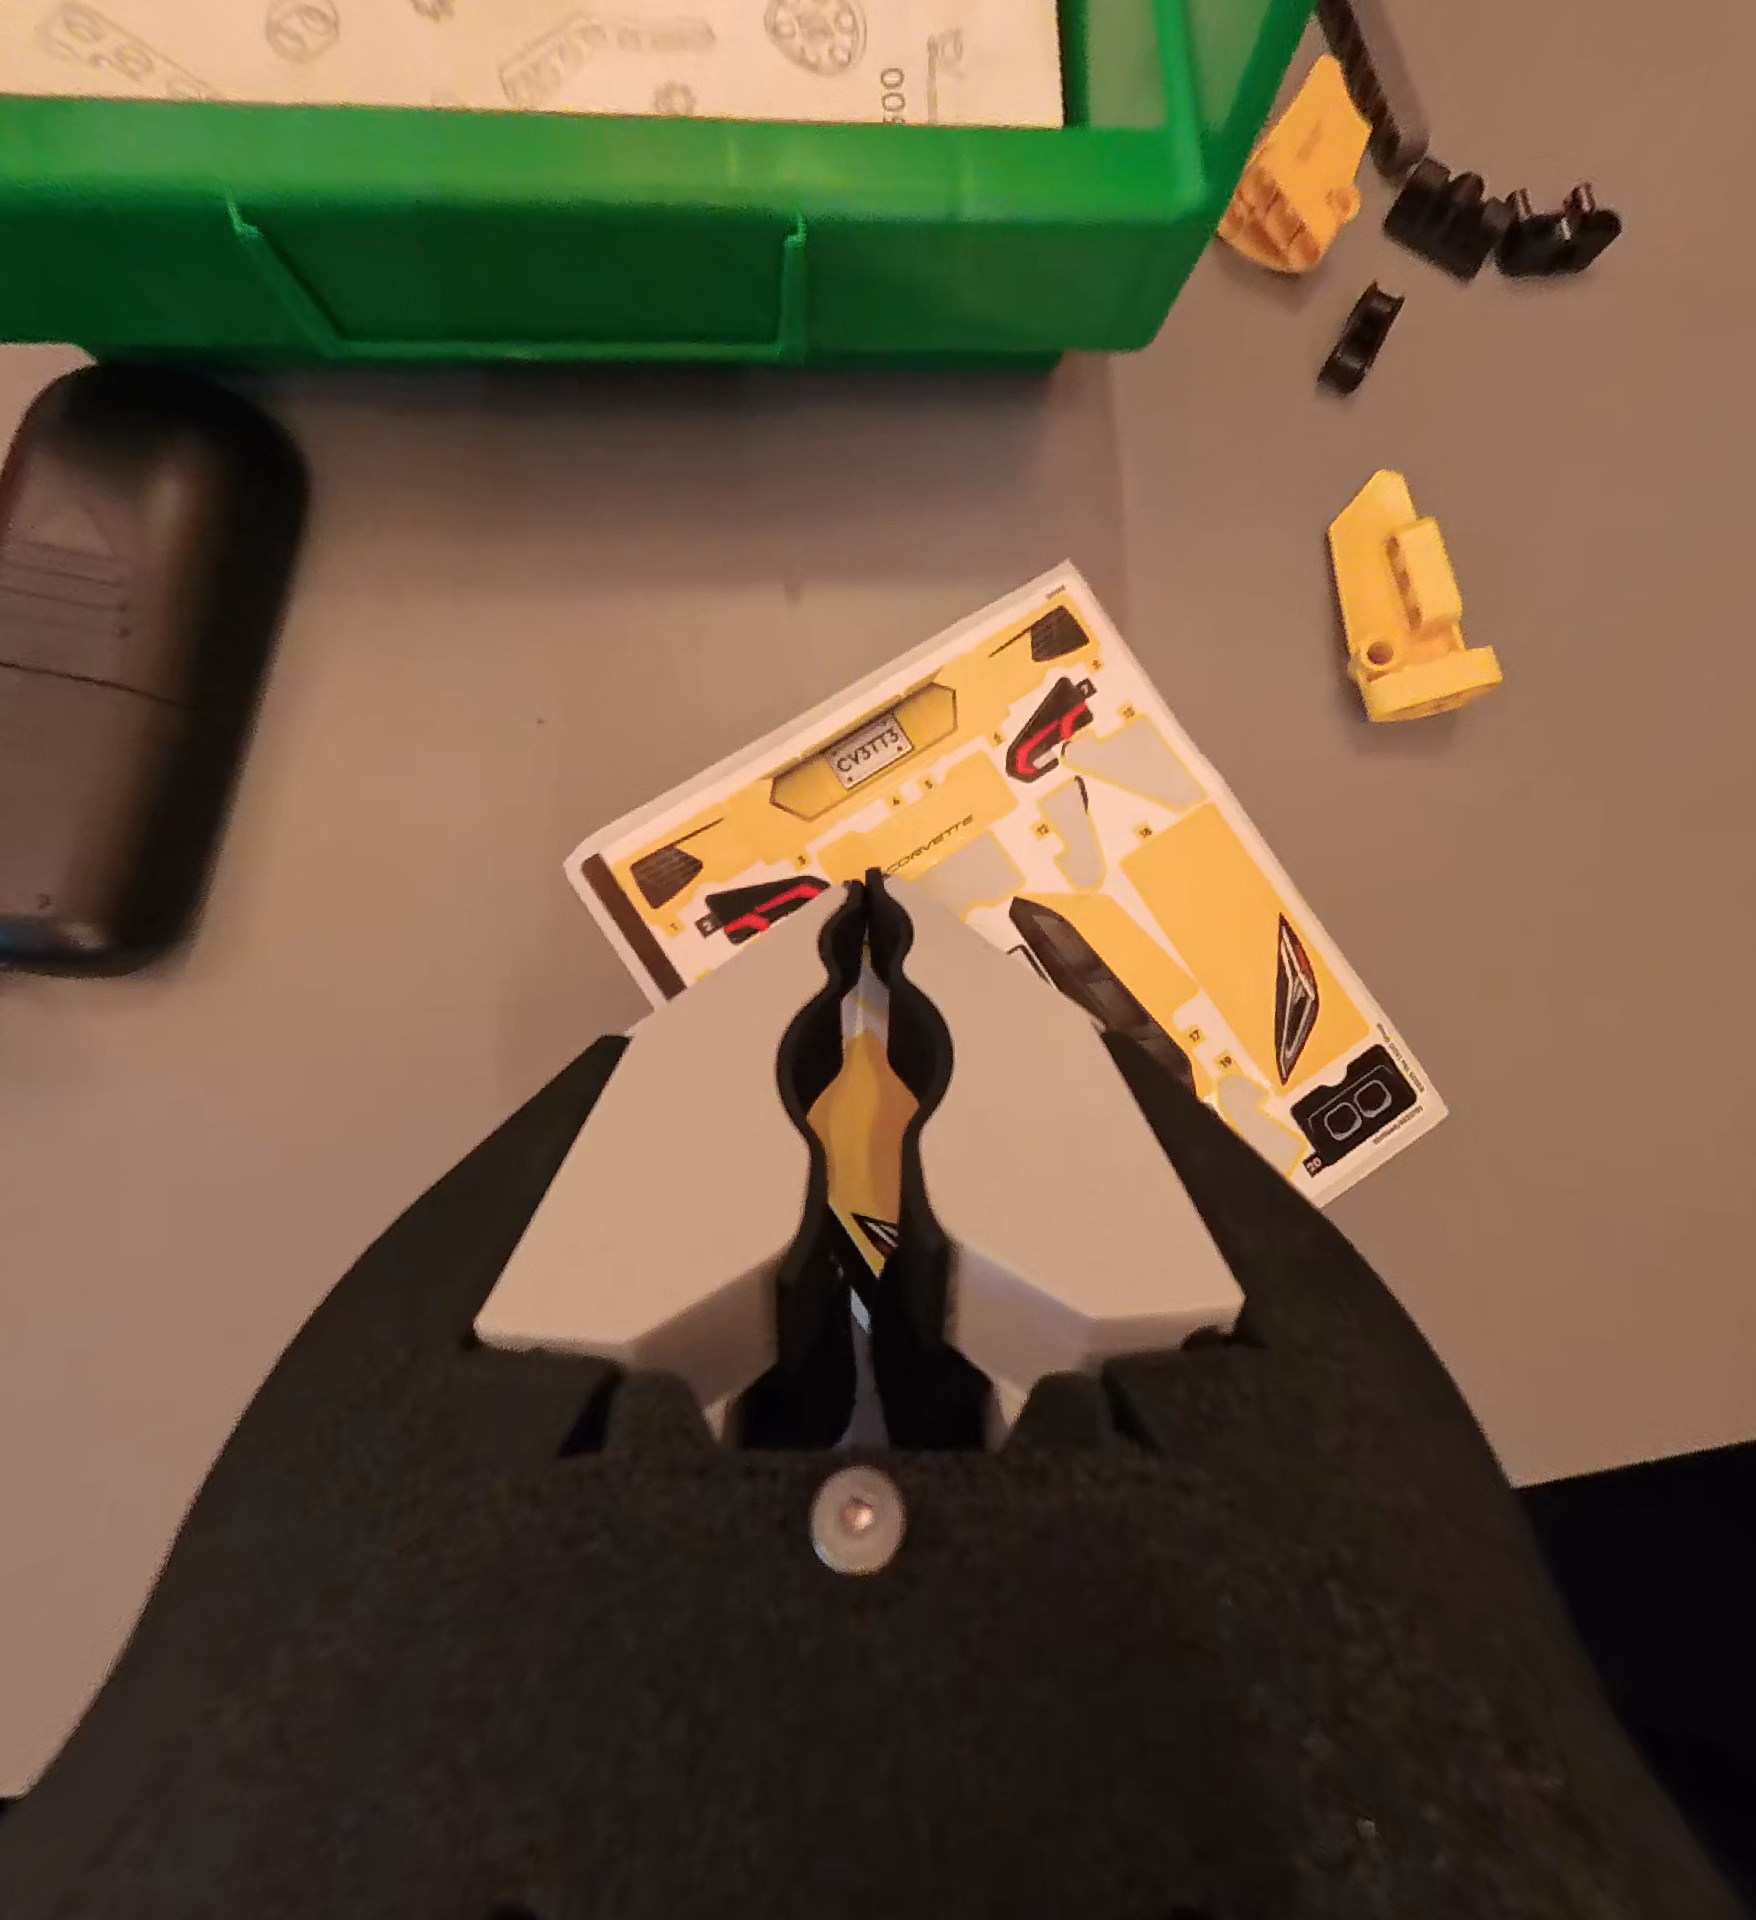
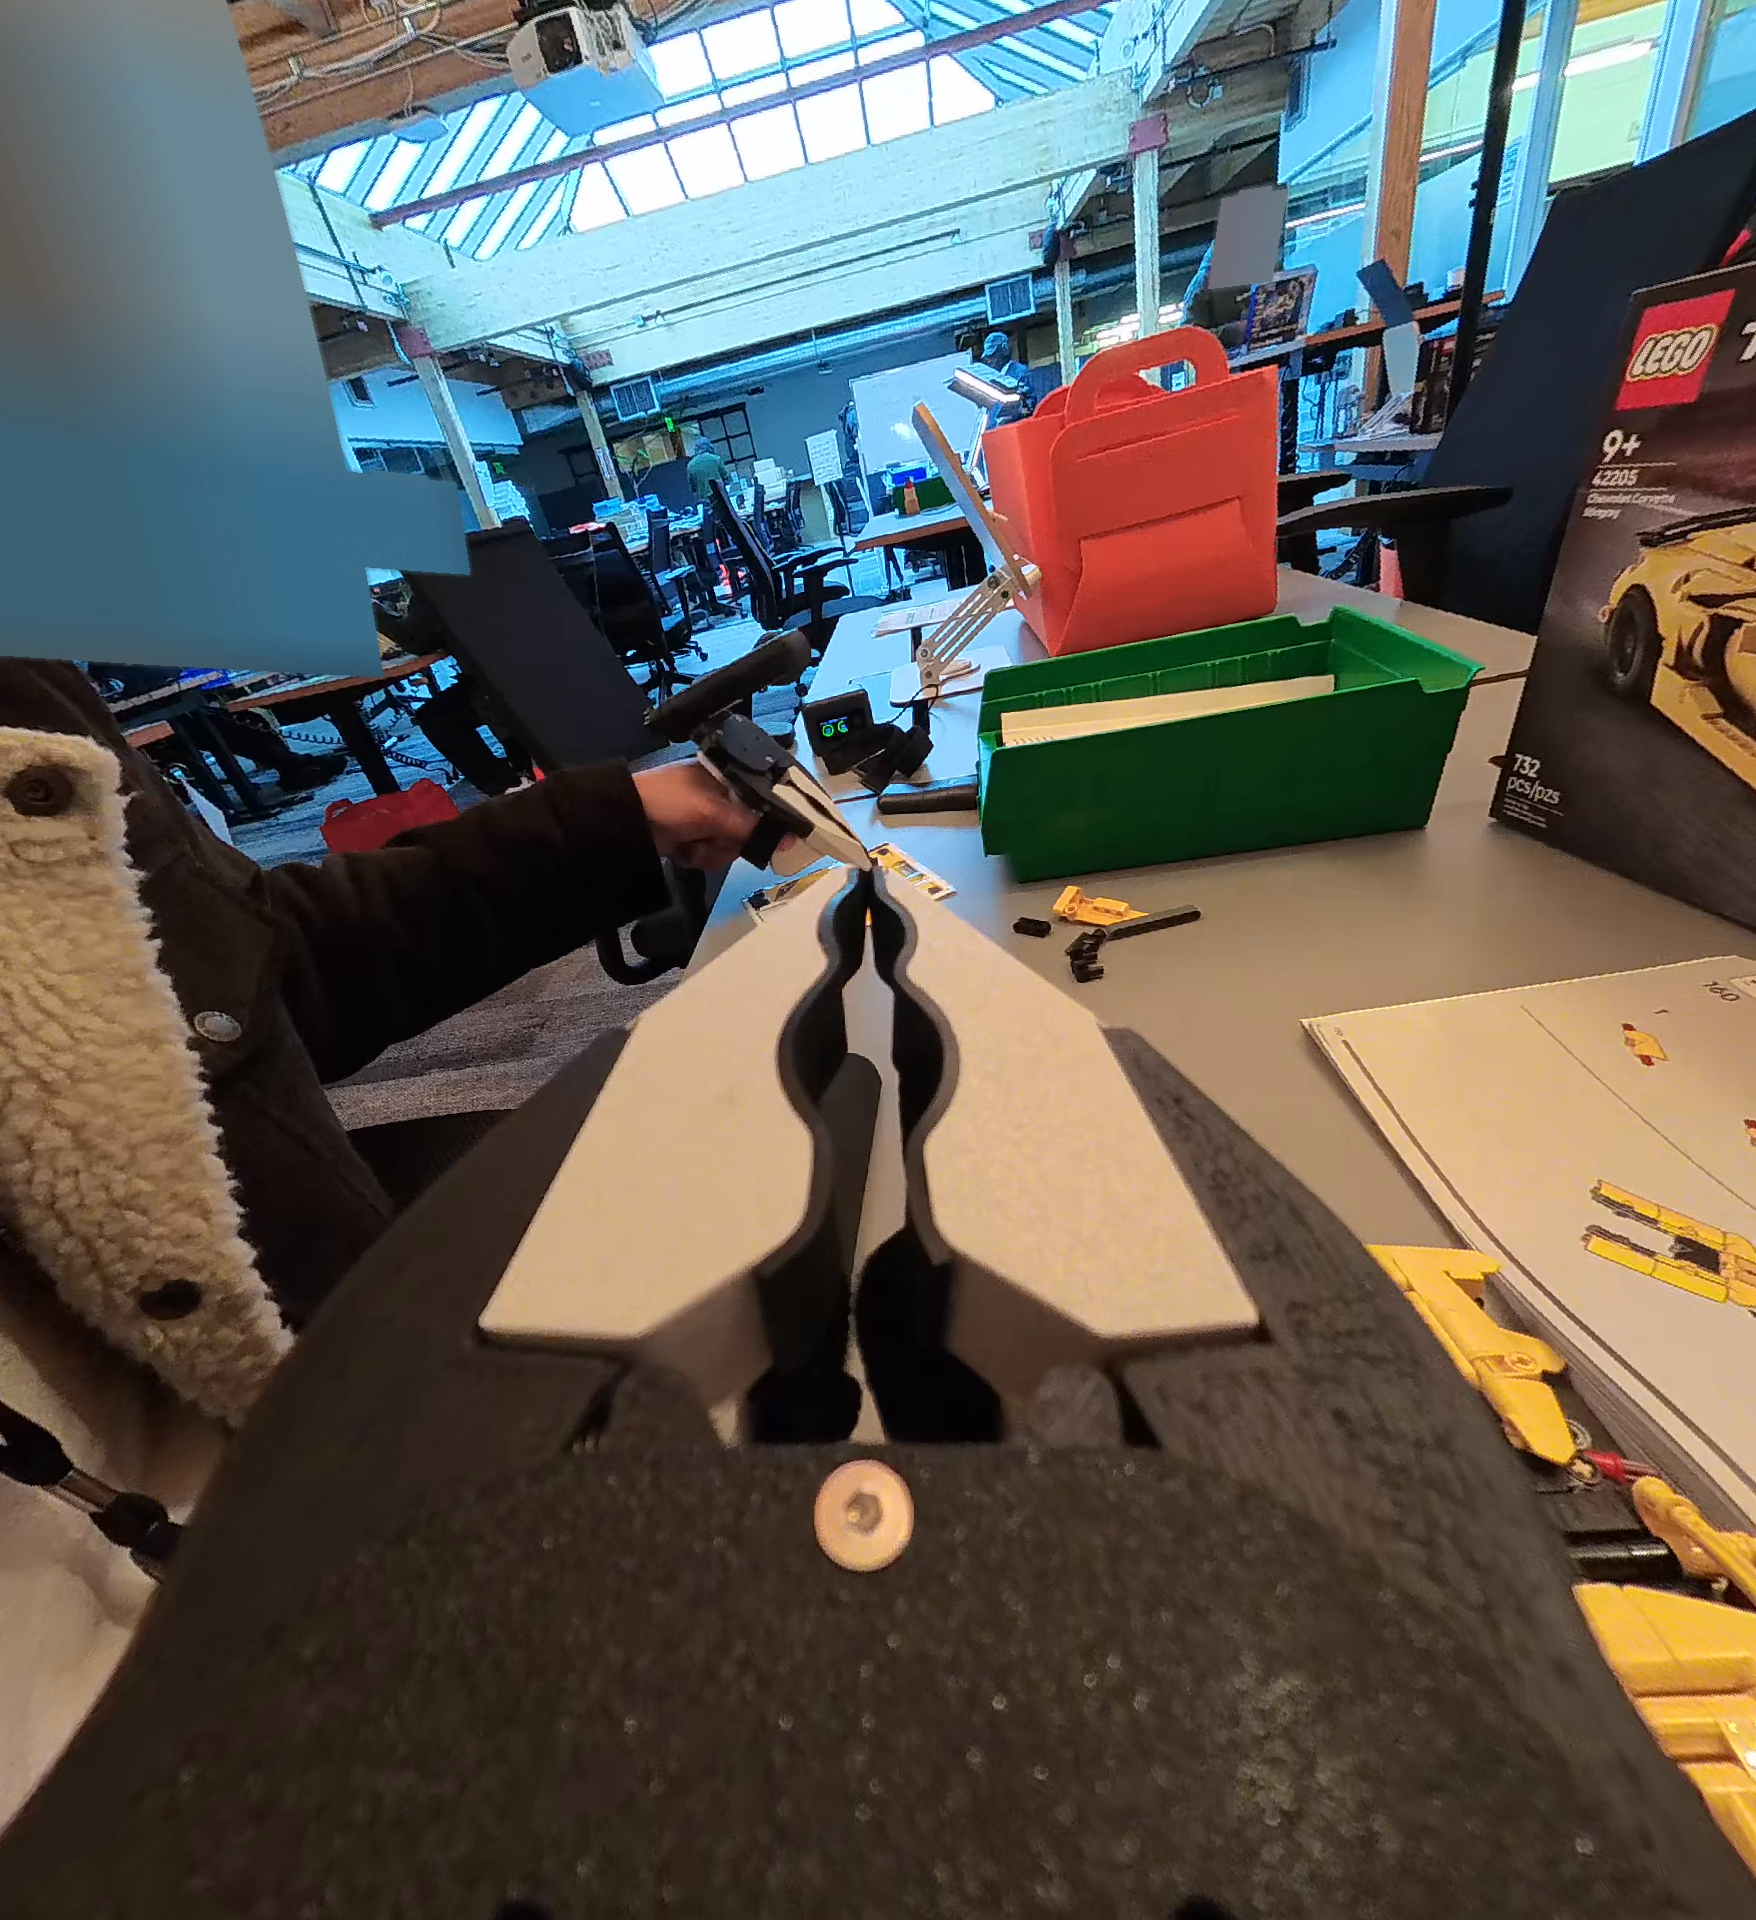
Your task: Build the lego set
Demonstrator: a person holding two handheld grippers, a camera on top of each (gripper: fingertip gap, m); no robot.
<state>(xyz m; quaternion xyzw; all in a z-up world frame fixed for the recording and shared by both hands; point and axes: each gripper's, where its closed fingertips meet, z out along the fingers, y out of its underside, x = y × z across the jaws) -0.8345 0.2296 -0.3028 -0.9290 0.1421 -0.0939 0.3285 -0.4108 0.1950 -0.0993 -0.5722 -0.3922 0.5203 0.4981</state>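
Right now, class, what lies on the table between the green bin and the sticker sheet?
Nothing: in the left wrist view, bare grey table separates the green bin from the sticker sheet.

The left tongs (image 1: 869, 885) hide the sticker sheet's (image 1: 1165, 873) near corner. The bin (image 1: 562, 239) runs off the top edge. In the right wrist view the box (image 2: 1684, 582) and the booklet (image 2: 1632, 1143) are cut by the right edge — the yellow model (image 2: 1726, 1704) too.

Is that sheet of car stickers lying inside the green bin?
No, the sticker sheet lies flat on the grey table, in front of the green bin.
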